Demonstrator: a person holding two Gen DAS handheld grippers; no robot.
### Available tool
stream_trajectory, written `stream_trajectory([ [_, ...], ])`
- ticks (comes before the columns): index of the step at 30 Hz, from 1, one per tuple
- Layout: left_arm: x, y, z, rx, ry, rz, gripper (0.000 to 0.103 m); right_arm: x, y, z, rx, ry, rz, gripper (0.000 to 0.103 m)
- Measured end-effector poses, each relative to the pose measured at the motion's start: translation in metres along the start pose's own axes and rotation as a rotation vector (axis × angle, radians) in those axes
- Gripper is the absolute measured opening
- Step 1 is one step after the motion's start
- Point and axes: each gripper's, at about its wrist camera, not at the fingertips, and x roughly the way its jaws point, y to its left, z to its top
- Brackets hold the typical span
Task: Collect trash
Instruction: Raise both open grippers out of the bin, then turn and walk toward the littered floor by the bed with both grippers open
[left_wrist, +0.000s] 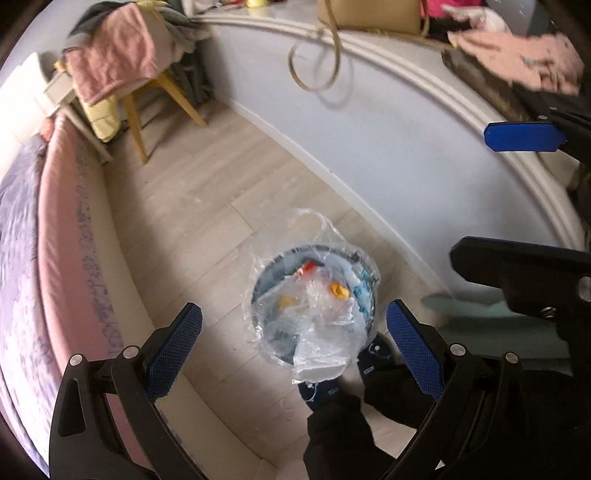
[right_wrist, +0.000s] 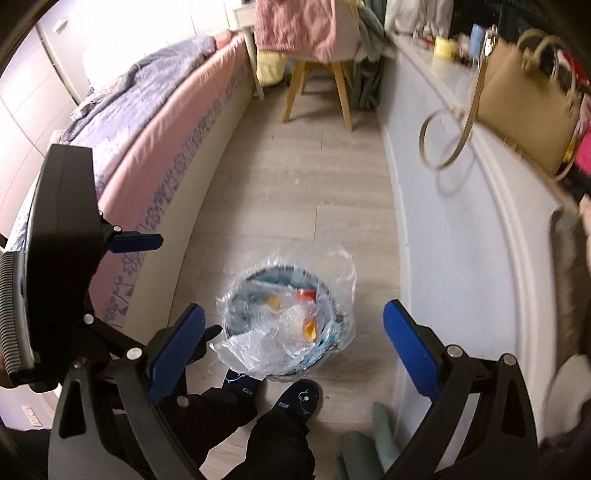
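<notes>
Clear plastic lines the round waste bin (left_wrist: 314, 306) (right_wrist: 286, 321), which stands on the pale wood-look floor (left_wrist: 207, 206) (right_wrist: 295, 192) between the bed on the left and the long white cabinet on the right. The liner's edges puff up around the rim, and inside lie crumpled clear wrapping, two yellow bits and something red. Just near of the bin are the person's feet in dark blue slippers (right_wrist: 299, 400) (left_wrist: 321, 391), with black trouser legs above them.

Both tongs hover above the bin, well clear of it. The left tongs (left_wrist: 293, 350) stand wide open, blue pads apart and nothing between them. The right tongs (right_wrist: 293, 345) are spread just as wide and also carry nothing; in the left wrist view they show at the right edge.

A pink mattress edge (left_wrist: 74, 236) (right_wrist: 162, 162) runs along the left with a lilac floral cover on top. At the far end a wooden-legged chair (right_wrist: 317, 85) (left_wrist: 155, 96) is draped with a pink towel. A beige handbag (right_wrist: 524, 107) (left_wrist: 369, 14) sits on the cabinet top, its strap looping down the front.
</notes>
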Motion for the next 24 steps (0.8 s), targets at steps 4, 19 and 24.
stream_trajectory([
  [4, -0.039, 0.006, 0.008, -0.067, -0.030, 0.031, 0.097, -0.028, 0.006, 0.011, -0.087, -0.042, 0.008, 0.094],
  [19, -0.124, 0.029, -0.070, -0.453, -0.071, 0.180, 0.097, -0.069, 0.070, 0.025, -0.377, -0.076, 0.161, 0.094],
  [24, -0.151, 0.043, -0.129, -0.599, -0.086, 0.237, 0.097, -0.076, 0.127, 0.017, -0.506, -0.085, 0.234, 0.094],
])
